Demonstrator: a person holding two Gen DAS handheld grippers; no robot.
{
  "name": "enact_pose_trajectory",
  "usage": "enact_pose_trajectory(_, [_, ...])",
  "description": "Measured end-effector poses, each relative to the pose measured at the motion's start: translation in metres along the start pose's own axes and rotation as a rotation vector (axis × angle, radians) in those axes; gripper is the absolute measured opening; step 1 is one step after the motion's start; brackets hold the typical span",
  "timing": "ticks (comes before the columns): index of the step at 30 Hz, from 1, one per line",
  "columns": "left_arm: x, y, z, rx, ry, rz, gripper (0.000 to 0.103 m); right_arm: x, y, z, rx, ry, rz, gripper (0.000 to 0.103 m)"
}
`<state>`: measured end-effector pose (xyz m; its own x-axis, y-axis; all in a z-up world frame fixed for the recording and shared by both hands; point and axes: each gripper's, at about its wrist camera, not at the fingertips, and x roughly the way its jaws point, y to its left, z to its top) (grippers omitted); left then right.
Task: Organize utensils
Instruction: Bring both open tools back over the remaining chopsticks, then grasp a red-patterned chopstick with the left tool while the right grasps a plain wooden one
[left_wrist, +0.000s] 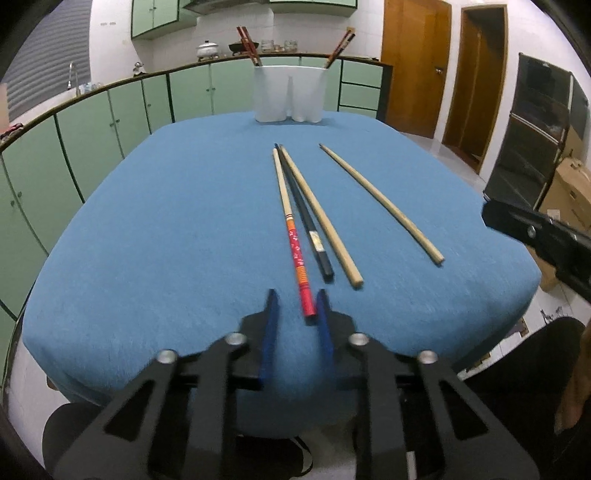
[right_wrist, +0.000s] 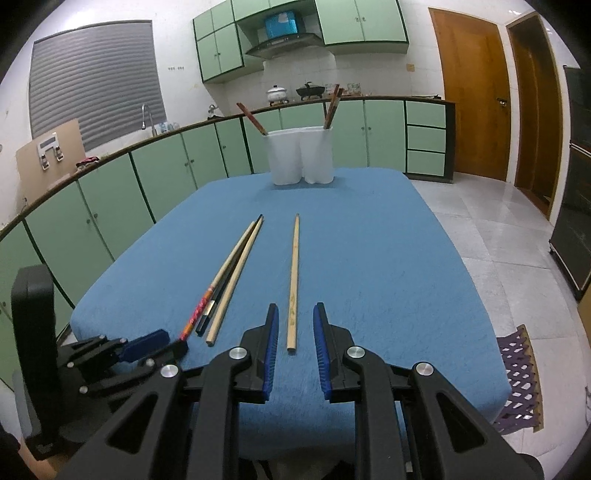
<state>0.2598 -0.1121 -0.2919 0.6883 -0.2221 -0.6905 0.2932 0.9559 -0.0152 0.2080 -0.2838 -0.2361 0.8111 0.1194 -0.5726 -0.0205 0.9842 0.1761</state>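
Observation:
Several chopsticks lie on the blue tablecloth (left_wrist: 147, 240). A red-and-orange patterned chopstick (left_wrist: 295, 251), a dark one (left_wrist: 306, 221) and a plain wooden one (left_wrist: 321, 221) lie close together. Another wooden chopstick (left_wrist: 384, 206) lies apart to the right. My left gripper (left_wrist: 295, 306) is open, its fingertips either side of the red chopstick's near end. My right gripper (right_wrist: 295, 321) is open, its fingertips either side of the lone wooden chopstick (right_wrist: 293, 280). A white two-cup holder (left_wrist: 291, 92) at the table's far edge holds dark chopsticks; it also shows in the right wrist view (right_wrist: 301, 155).
Green cabinets (right_wrist: 166, 166) with a counter run behind and left of the table. Wooden doors (right_wrist: 476, 96) stand at the right. A dark appliance rack (left_wrist: 535, 136) and a cardboard box (left_wrist: 572, 192) stand right of the table. A purple mat (right_wrist: 521, 380) lies on the tiled floor.

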Motion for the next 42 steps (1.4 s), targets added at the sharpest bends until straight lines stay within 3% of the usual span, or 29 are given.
enact_pose_trajectory(1, [0.000, 0.001, 0.000, -0.009, -0.007, 0.005, 0.006, 0.000, 0.000, -0.001, 0.000, 0.002, -0.001, 0.019])
enact_pose_trajectory(19, [-0.003, 0.043, 0.001, -0.135, -0.022, 0.079, 0.005, 0.032, 0.052, -0.027, -0.049, 0.041, 0.020, 0.019])
enact_pose_trajectory(31, [-0.003, 0.054, 0.001, -0.164, -0.015, 0.090, 0.005, 0.043, 0.081, -0.046, -0.085, 0.007, -0.038, 0.019])
enact_pose_trajectory(42, [-0.002, 0.055, 0.003, -0.166, -0.012, 0.089, 0.005, 0.051, 0.083, -0.044, -0.079, -0.022, -0.087, 0.018])
